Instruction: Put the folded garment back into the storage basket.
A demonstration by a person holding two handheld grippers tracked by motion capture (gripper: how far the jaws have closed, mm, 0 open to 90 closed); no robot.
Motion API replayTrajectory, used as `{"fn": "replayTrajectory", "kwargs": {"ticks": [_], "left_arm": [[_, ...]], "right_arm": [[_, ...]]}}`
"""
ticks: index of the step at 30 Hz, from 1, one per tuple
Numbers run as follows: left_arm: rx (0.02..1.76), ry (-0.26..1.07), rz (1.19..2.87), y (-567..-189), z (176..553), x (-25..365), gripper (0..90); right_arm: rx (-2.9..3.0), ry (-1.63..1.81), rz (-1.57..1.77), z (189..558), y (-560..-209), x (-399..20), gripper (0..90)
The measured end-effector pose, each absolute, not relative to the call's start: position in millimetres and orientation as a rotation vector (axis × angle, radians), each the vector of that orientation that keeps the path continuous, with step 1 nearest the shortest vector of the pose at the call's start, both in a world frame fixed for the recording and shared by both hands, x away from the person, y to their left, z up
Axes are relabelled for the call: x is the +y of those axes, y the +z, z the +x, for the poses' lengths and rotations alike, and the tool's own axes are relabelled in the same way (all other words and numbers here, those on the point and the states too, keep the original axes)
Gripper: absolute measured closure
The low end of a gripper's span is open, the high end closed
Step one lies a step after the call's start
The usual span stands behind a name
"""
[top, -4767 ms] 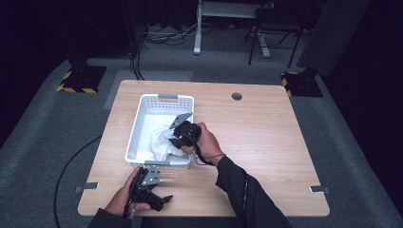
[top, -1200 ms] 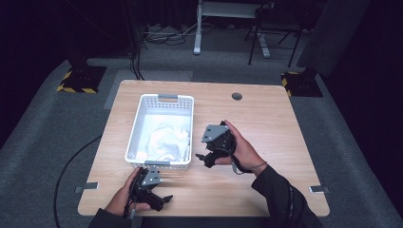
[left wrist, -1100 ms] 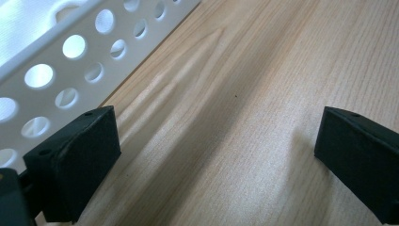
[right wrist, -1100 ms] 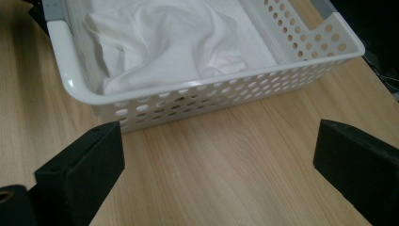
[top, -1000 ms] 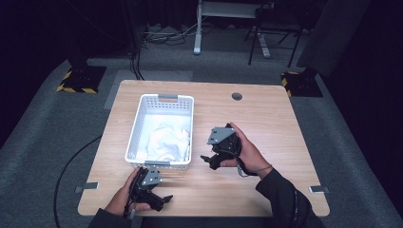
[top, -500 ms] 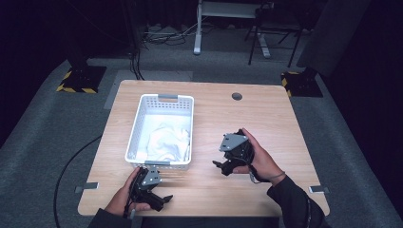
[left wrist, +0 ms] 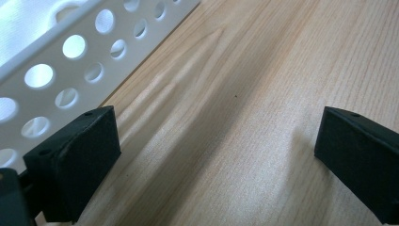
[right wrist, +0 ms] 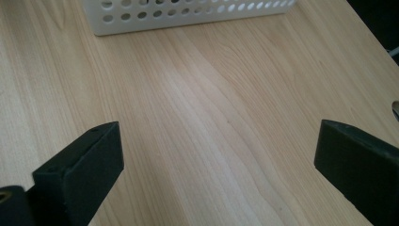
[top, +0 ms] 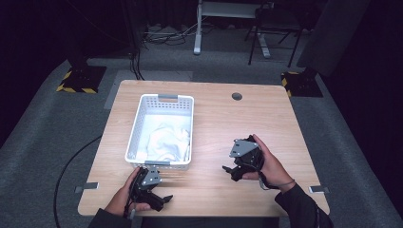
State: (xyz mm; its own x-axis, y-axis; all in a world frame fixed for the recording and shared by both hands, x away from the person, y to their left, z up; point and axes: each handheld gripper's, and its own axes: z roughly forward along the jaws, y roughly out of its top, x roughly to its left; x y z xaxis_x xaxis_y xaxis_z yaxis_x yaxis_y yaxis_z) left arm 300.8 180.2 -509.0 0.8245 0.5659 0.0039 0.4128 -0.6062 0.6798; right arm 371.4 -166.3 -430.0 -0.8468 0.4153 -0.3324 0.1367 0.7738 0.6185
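basket point(top: 136, 128): white, holes all round, sits on the left half of the table point(top: 266, 118), long side running away from me. Handy spot, either hand can get to it.

cloth point(top: 166, 142): white, crumpled, lying inside the basket, mostly toward my end. That's the thing I'm working with and it looks settled in there, nothing hanging over the rim.

left gripper point(top: 159, 199): parked at the near edge, just below the basket's near wall. Jaws wide apart, bare wood between them, holding nothing. In the left gripper view the basket wall point(left wrist: 70, 61) runs right past my left jaw, close but I can't tell if it touches.

left hand point(top: 126, 197): low on the table, wrapped round the grip. Looks like a resting pose to me, out of the way.

right gripper point(top: 230, 172): out on open wood, well apart from the basket, jaws spread wide and empty. In the right gripper view the basket point(right wrist: 188, 14) is far off at the top.

right hand point(top: 268, 164): forearm comes in from the bottom right, wrist angled so the jaws point left toward the basket and slightly down.

my guess: drop-off's done, both hands just idling.
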Motion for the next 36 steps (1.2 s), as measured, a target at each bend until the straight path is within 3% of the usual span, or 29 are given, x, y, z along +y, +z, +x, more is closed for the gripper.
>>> {"fn": "replayTrajectory", "kwargs": {"ticks": [36], "left_arm": [[0.716,0.285,2.306,-509,301,180,0.6]], "right_arm": [[2.515,0.734,0.669,355,-480,-255,1.9]]}}
